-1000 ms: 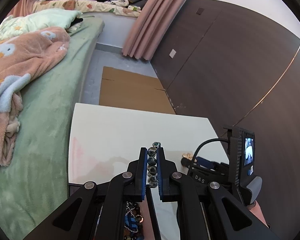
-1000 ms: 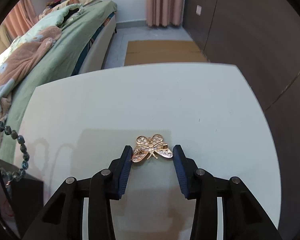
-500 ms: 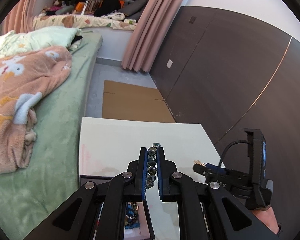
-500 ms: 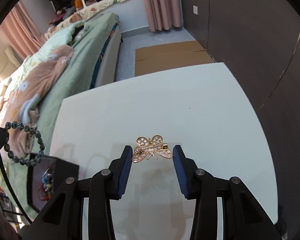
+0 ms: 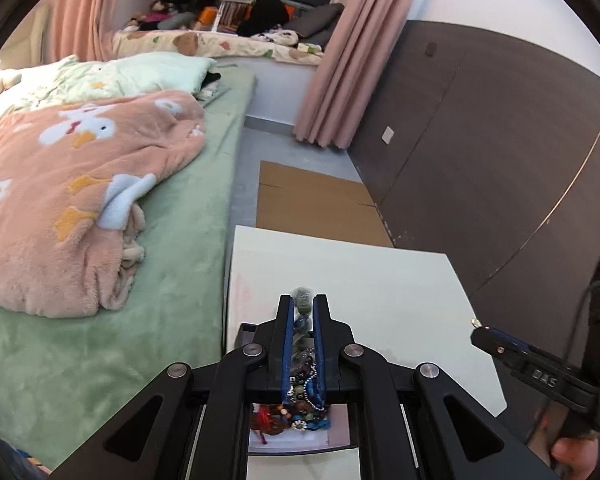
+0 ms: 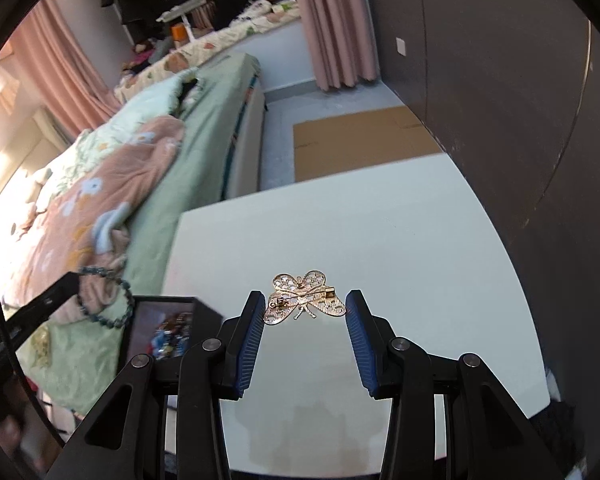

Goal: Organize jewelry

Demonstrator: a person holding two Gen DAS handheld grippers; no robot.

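My left gripper (image 5: 303, 300) is shut on a dark blue-green bead bracelet (image 5: 302, 312), held above an open black jewelry box (image 5: 296, 420) full of mixed jewelry at the white table's left edge. The bracelet (image 6: 108, 300) and the box (image 6: 168, 332) also show in the right wrist view. My right gripper (image 6: 305, 300) holds a gold butterfly brooch (image 6: 305, 298) between its blue pads, lifted above the white table (image 6: 380, 240). Its jaws stand only as wide as the brooch. The right gripper (image 5: 484, 330) shows at the right in the left wrist view.
A green bed (image 5: 100, 340) with a pink blanket (image 5: 60, 200) runs along the table's left side. Flat cardboard (image 5: 312, 200) lies on the floor beyond the table. A dark panelled wall (image 5: 500, 140) stands on the right.
Both grippers have risen well above the table with their items. The brooch left the tabletop. The left gripper moved back over the jewelry box.
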